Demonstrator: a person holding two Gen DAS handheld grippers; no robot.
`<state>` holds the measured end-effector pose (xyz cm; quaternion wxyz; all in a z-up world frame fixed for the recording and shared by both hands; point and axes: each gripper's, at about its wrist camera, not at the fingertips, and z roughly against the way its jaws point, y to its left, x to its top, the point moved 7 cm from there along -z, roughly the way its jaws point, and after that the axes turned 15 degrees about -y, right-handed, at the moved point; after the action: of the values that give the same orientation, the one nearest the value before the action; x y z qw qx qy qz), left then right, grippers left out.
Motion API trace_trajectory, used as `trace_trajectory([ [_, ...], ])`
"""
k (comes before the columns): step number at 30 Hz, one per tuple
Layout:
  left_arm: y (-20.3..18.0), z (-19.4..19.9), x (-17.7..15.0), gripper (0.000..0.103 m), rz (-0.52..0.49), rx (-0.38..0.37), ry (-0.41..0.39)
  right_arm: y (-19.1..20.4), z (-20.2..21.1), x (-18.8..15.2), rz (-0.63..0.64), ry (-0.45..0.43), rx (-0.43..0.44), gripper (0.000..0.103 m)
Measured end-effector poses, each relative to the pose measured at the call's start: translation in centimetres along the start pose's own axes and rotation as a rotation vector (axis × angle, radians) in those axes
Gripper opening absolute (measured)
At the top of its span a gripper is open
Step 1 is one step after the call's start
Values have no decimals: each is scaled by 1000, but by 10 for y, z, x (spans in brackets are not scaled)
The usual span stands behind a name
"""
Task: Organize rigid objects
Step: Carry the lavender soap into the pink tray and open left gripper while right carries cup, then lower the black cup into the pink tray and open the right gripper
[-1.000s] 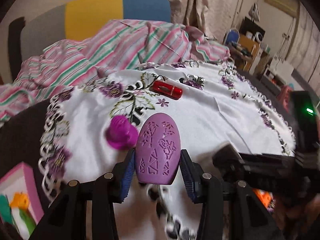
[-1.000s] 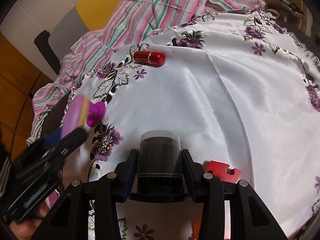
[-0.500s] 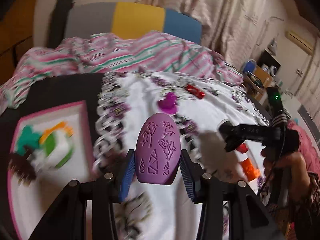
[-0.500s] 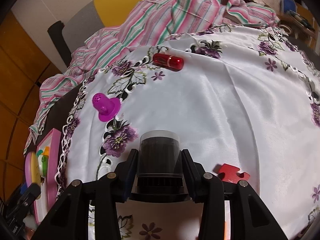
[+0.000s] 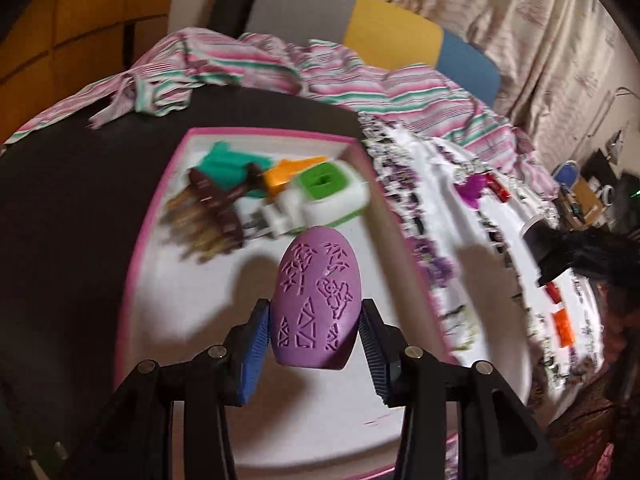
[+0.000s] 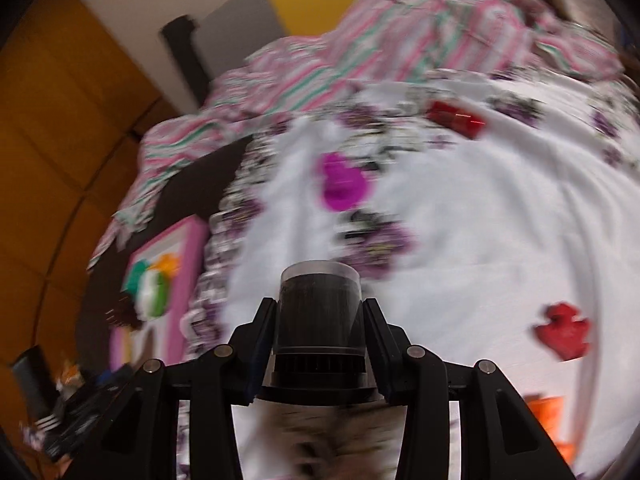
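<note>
My left gripper (image 5: pixel 314 346) is shut on a purple egg-shaped piece (image 5: pixel 316 298) with carved patterns and holds it above the pink-rimmed white tray (image 5: pixel 188 280). The tray holds several toys: a green-topped white block (image 5: pixel 332 194), a teal piece (image 5: pixel 224 166), an orange piece (image 5: pixel 292 170) and a brown comb-like piece (image 5: pixel 216 204). My right gripper (image 6: pixel 320 334) is shut on a dark cylinder with a clear cap (image 6: pixel 320 312), above the white flowered cloth (image 6: pixel 480 220). On the cloth lie a magenta piece (image 6: pixel 342 186), a red capsule (image 6: pixel 456 118) and a red puzzle piece (image 6: pixel 562 332).
A striped pink blanket (image 5: pixel 328 76) is heaped behind the tray and the cloth. An orange block (image 6: pixel 546 418) lies at the cloth's near right. The tray also shows at the left in the right wrist view (image 6: pixel 192 248). A wooden wall (image 6: pixel 52 120) stands at the left.
My left gripper has swung left with the purple egg, from over the cloth to over the tray. My right gripper has turned left with the cylinder, bringing the tray into its view.
</note>
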<state>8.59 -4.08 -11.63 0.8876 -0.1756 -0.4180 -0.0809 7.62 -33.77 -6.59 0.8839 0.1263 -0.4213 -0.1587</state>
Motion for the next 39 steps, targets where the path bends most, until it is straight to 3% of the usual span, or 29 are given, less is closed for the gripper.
trace_trajectory([
  [9,40,-8,-8,44,-2,89,25,116,-11,-24,105,45,159,44],
  [16,47,2,-6,46,4,101,-3,167,-33,-60,158,134,209,44],
  [22,48,34,-4,47,53,79,-73,188,-55,-81,210,179,204,44],
  [29,58,47,-11,47,103,76,-70,200,-78,-95,226,215,175,46],
  [35,58,53,-15,47,129,40,-82,199,-78,-98,212,210,152,62],
  [39,55,54,-17,47,124,35,-83,199,-69,-97,254,191,125,62],
])
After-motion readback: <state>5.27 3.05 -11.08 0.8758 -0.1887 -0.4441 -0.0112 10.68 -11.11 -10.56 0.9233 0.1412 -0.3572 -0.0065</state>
